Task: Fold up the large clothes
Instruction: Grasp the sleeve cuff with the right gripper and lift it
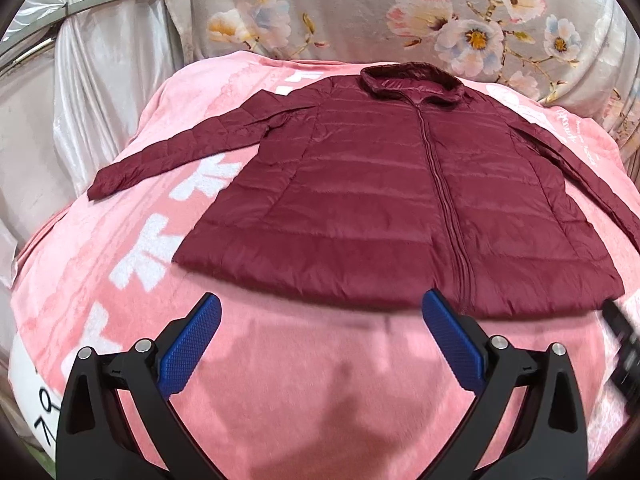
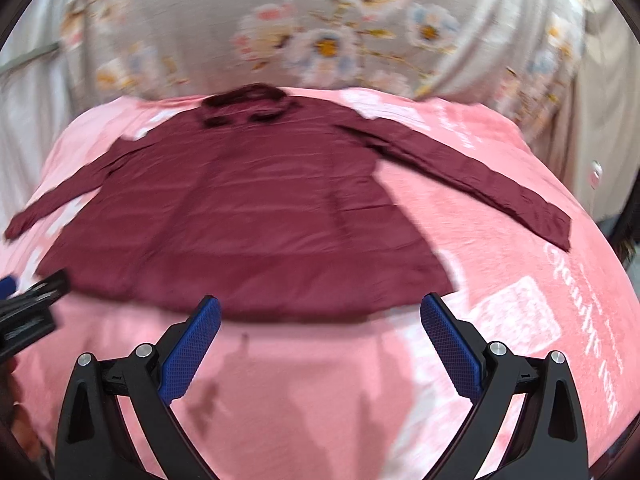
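We've got the maroon puffer jacket [image 1: 400, 200] lying flat, front up and zipped, on the pink blanket [image 1: 300, 380], collar [image 1: 412, 80] at the far side against the floral fabric [image 1: 360, 8], both sleeves splayed outward. Our left gripper [image 1: 320, 312] hovers just short of the hem, jaws spread wide and holding nothing; our right gripper [image 2: 320, 312] does likewise, wide apart over the hem near the jacket's right corner. No fold made yet, we'd say. The danger from here: that slick quilted shell could slip out of a shallow pinch, or we could snag the blanket along with the hem and drag everything. The right view is blurred, so aim there is uncertain.
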Demonstrator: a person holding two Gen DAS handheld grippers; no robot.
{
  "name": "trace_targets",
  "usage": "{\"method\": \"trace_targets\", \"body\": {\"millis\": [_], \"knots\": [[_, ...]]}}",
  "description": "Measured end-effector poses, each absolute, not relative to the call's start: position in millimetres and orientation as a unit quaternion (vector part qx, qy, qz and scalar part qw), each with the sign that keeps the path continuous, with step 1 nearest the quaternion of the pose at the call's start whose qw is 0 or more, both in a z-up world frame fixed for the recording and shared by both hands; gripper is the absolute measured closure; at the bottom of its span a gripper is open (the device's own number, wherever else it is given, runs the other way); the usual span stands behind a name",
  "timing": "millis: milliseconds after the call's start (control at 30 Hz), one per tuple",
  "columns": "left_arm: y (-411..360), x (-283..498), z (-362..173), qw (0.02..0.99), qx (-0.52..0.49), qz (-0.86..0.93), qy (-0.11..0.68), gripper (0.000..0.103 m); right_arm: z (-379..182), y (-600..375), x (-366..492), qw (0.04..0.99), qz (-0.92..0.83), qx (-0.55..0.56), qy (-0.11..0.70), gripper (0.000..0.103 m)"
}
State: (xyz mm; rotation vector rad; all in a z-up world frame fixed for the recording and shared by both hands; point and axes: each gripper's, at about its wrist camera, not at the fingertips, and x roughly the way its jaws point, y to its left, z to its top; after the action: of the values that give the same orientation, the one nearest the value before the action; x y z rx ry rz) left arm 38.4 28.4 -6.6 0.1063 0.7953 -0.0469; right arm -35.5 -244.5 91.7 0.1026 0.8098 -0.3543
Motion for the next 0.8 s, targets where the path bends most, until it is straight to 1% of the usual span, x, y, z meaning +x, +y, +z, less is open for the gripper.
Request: {"method": "trace_targets", "body": {"millis": [133, 267, 433, 600, 667, 767, 800], "knots": [[32, 61, -5, 0.924, 0.044, -0.025, 0.379, 0.005, 91, -316, -23, 0.889, -0.233, 0.092, 0.385, 0.005], [34, 93, -10, 0.919, 0.038, -0.011, 0.391, 0.005, 83, -396, -16, 0.866, -0.296, 0.142, 0.378, 0.005], [30, 120, -15, 0.917, 0.040, -0.012, 0.397, 0.005, 57, -497, -11, 0.819, -0.353, 0.251, 0.376, 0.005], [24, 143, -17, 0.919, 0.061, 0.003, 0.388, 0.005, 31, -550, -27, 0.771, -0.403, 0.344, 0.354, 0.005], [23, 153, -20, 0.918, 0.058, 0.000, 0.392, 0.005, 27, -558, -29, 0.772, -0.410, 0.351, 0.337, 0.005], [23, 164, -23, 0.919, 0.060, 0.012, 0.389, 0.005, 31, -563, -20, 0.779, -0.426, 0.321, 0.329, 0.005], [23, 167, -24, 0.919, 0.058, 0.016, 0.389, 0.005, 33, -566, -19, 0.780, -0.431, 0.318, 0.325, 0.007]]}}
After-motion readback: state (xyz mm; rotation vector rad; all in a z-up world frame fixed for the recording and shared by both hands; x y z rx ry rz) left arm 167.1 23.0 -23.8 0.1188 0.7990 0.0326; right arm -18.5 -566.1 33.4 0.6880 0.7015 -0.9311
